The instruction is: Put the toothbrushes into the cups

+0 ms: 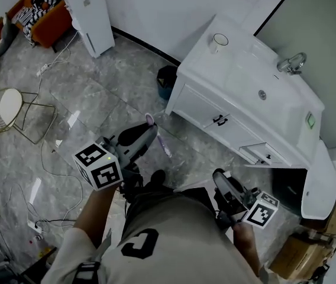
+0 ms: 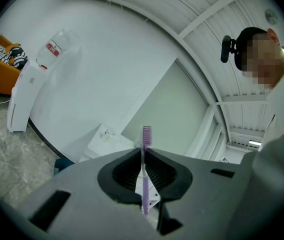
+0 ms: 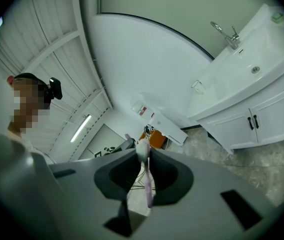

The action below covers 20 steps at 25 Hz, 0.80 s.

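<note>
My left gripper is shut on a purple toothbrush, which crosses its jaws. In the left gripper view the purple toothbrush stands upright between the jaws of the left gripper, bristles on top. My right gripper hangs low at the right. In the right gripper view it is shut on a pale pink toothbrush. A clear cup stands on the white vanity, at its left corner, well away from both grippers. That cup shows again in each gripper view.
The vanity has a basin, a faucet and a part-open drawer. A dark bin sits at its left foot. A white water dispenser, an orange sofa, a wire chair and floor cables lie left. Cardboard boxes stand at the right.
</note>
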### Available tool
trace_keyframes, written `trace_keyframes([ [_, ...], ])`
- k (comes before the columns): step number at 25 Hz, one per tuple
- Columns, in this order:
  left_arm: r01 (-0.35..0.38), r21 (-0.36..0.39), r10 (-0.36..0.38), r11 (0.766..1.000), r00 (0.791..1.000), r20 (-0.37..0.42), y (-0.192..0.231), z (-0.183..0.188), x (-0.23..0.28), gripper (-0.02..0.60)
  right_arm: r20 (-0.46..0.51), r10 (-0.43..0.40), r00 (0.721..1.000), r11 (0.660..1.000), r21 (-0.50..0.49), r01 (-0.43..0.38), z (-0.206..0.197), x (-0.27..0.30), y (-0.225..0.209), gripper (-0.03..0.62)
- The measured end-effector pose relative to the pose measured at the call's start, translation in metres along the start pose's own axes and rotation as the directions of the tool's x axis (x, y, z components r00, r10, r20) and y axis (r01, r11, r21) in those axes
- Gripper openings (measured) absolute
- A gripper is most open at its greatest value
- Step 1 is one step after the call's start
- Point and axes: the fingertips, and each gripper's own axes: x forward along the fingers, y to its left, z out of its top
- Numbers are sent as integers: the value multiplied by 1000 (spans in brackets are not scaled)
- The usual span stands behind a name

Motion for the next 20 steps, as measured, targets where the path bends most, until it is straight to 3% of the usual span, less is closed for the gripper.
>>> trace_keyframes([
  [7,-6,-34,5,999,999,-48,-4,-17,34,37,22,18,1000,999,30,-19,15,-1,-12,55],
  [13,11,-26,-13,1000,997,-73,-24,-21,83,37,70,49,996,997,51,-53,52,-14,-38,57],
  [20,21,33,-18,999,995,-100,-45,-13,141,38,102,94,990,994,46,-99,101,-29,-65,57],
])
